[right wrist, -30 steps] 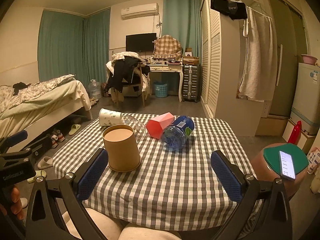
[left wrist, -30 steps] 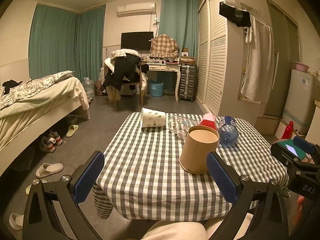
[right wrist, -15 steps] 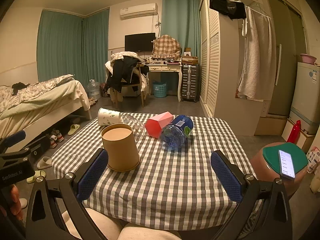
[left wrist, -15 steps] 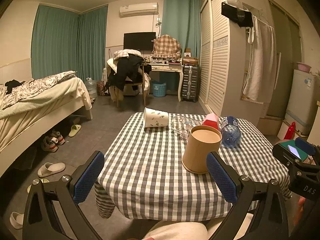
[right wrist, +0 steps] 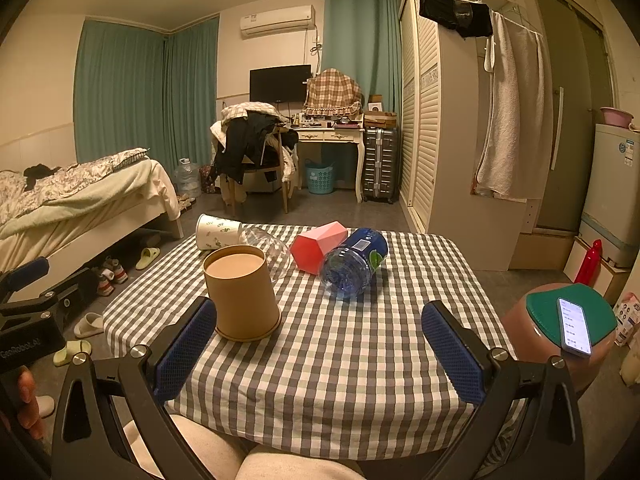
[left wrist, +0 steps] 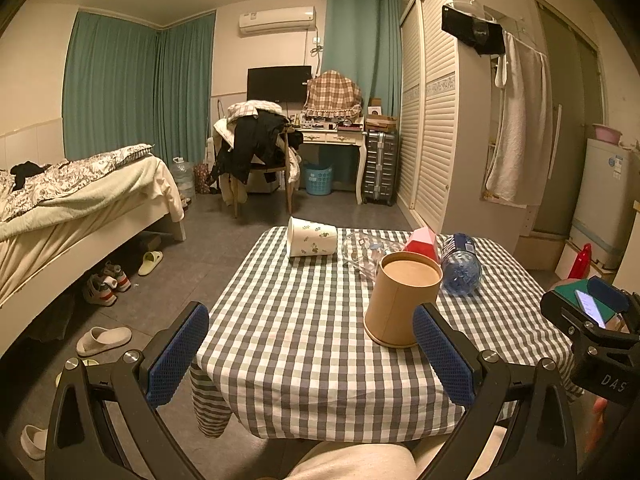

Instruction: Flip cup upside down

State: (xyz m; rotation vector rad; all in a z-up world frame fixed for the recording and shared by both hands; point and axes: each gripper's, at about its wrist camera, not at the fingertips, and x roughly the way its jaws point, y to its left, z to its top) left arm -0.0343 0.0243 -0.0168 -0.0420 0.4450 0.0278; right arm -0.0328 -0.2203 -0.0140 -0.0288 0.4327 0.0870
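The brown paper cup (left wrist: 402,298) stands on the checked surface (left wrist: 304,332) with its wide rim down and its flat bottom up, near the front edge. Both claws hover at the near edge of the surface, spread wide and holding nothing. In the left wrist view the left claw (left wrist: 310,356) has its right pad just in front of the cup's lower edge; whether it touches I cannot tell. In the right wrist view the right claw (right wrist: 320,350) has its left pad just beside the cup (right wrist: 241,294) at its base, with the cup outside the gap.

Behind the cup a clear plastic cup (right wrist: 267,246), a red box (right wrist: 318,246) and a blue water bottle (right wrist: 354,262) lie on their sides close together. A white patterned paper cup (left wrist: 312,237) lies on its side at the far edge. A phone (right wrist: 574,326) rests on a green-topped stool (right wrist: 540,312) to the right.
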